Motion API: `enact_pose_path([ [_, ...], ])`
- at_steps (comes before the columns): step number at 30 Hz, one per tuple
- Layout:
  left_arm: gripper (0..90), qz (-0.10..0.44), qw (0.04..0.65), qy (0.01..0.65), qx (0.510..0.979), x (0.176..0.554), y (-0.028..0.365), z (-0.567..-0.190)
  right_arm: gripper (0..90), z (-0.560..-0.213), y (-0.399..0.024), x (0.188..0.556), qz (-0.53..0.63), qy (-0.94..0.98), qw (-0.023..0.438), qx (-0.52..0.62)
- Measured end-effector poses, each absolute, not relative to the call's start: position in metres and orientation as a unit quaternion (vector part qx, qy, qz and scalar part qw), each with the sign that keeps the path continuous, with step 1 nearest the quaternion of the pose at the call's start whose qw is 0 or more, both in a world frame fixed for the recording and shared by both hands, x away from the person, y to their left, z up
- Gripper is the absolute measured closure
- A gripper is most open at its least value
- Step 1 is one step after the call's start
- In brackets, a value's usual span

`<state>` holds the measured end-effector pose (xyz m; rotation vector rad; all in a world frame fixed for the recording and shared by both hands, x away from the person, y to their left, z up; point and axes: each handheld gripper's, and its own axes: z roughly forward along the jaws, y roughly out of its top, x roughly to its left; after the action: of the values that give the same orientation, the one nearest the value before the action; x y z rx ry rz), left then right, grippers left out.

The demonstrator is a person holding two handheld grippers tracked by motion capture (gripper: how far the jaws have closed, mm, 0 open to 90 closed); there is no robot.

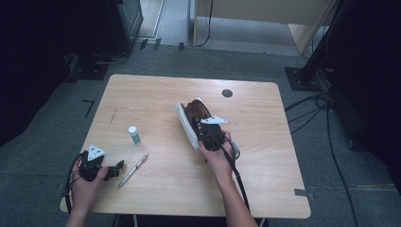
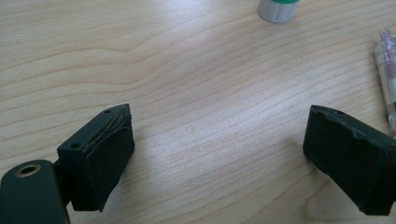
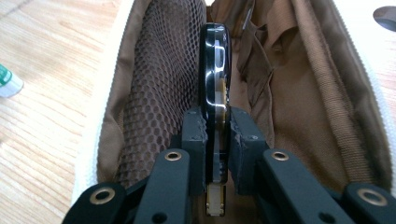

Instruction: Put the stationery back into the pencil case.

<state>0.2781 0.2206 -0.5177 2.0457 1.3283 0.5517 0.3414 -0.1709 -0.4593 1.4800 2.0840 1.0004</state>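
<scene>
Right hand-held gripper [image 3: 217, 135] clamping black object [image 3: 215, 93] inside brown pouch [image 3: 299, 93], wrist level

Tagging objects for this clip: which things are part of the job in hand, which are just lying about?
In the job:
- brown pouch, open, white-edged
- flat black glossy item, clamped in the right gripper, inside the pouch mouth

Lying about:
- small green-and-white bottle, on the table
- pen, beside the open left gripper

A recording lab or studio: a pale rounded wooden table [image 1: 142, 94] on grey carpet [image 1: 42, 156], black equipment stands [image 1: 314, 61] and loose cables [image 1: 331, 137] beyond the grippers.
</scene>
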Motion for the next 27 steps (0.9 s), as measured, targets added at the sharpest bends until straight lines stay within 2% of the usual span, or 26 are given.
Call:
enact_pose_path([
  [27,8.8,0.209,0.315,0.504,0.776,0.278,0.221,-0.518,76.8,-0.469,-0.174,0.353,0.305,0.762,0.14,0.553],
])
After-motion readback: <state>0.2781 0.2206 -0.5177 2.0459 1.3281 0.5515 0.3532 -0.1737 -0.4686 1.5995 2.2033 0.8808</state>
